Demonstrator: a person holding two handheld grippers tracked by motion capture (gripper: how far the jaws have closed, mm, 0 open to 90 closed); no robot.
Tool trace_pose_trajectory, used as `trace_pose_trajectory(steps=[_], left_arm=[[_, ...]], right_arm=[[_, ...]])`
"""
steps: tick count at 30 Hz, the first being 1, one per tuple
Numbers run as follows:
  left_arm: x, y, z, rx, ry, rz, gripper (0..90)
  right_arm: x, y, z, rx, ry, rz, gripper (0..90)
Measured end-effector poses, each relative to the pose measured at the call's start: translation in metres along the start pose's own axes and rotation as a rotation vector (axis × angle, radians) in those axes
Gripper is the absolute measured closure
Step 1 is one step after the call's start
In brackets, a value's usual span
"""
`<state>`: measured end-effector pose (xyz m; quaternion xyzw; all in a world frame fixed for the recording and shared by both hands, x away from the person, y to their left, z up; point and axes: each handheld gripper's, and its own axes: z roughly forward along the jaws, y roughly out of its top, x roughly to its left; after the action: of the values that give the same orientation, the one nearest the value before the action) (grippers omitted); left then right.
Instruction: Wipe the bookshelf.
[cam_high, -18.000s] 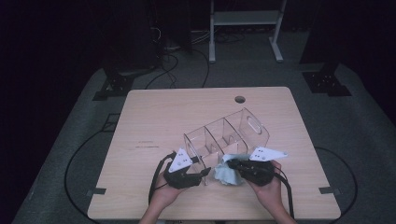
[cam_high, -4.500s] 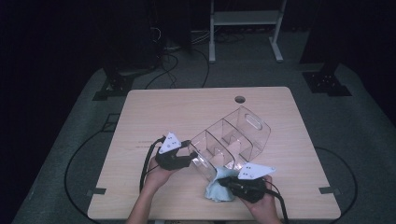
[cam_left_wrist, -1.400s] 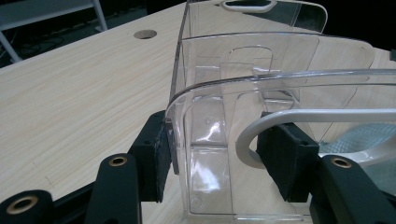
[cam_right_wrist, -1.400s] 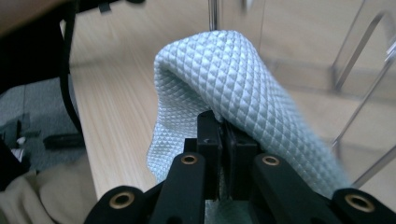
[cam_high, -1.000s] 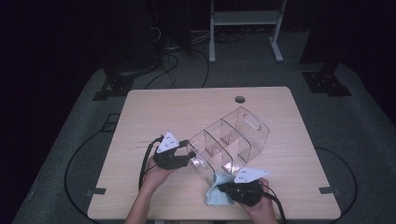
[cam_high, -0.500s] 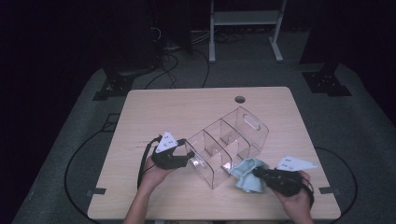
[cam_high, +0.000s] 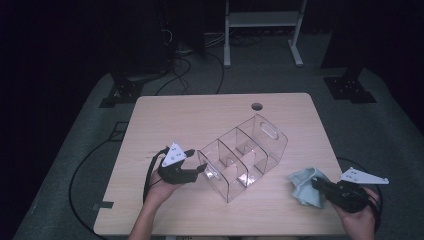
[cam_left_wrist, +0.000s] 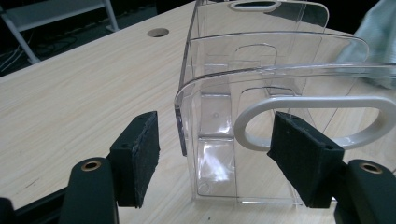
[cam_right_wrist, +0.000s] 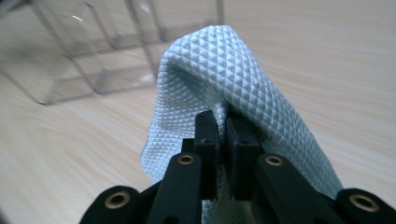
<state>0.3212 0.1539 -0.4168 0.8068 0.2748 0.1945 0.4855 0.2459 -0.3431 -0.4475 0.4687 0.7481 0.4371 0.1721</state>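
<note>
Table (cam_high: 165, 120): pale wood, with broad bare room from 9 to 12 o'clock and a cable hole (cam_high: 257, 106) near the far edge at 12.

Clear organizer (cam_high: 244, 155): three compartments, standing at mid-table with its long axis running from 7 to 1 o'clock, a slot handle at each end. It rests on the wood, well apart from every edge.

Cloth (cam_high: 306, 185): pale blue and waffle-textured, lying at 4 o'clock of the organizer, just apart from its wall and close to the near edge of the table.

Right gripper (cam_right_wrist: 223, 122): its jaws stand narrow and pinch a fold of the cloth. Judged step: the wiping appears paused, with the cloth drawn aside. Keep the pinch deep in the fold, and steer toward 10 o'clock when you return, away from the near edge.

Left gripper (cam_left_wrist: 215, 149): its jaws have just been opening and stand part-wide, the pads clear of the organizer's near end wall, which sits between them beside the handle (cam_left_wrist: 317, 119). Back straight out toward 8 o'clock so neither pad tips the box.
</note>
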Motion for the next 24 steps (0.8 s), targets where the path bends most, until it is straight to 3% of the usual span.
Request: trace_pose_trajectory(steps=[2, 6, 14, 24], left_arm=[[0.000, 0.000, -0.002, 0.005, 0.001, 0.005, 32.2], [0.001, -0.002, -0.008, 0.006, 0.006, -0.002, 31.1], [-0.001, -0.006, -0.021, 0.005, 0.007, 0.002, 30.2], [-0.006, -0.007, -0.033, -0.010, 0.001, 0.002, 29.6]], right_arm=[[-0.013, -0.003, 0.008, 0.023, 0.000, 0.045, 77.4], [-0.032, -0.002, 0.019, 0.009, 0.004, 0.105, 69.6], [-0.027, 0.009, 0.014, 0.002, -0.001, 0.062, 63.6], [-0.016, 0.019, 0.010, -0.015, 0.017, 0.022, 63.3]])
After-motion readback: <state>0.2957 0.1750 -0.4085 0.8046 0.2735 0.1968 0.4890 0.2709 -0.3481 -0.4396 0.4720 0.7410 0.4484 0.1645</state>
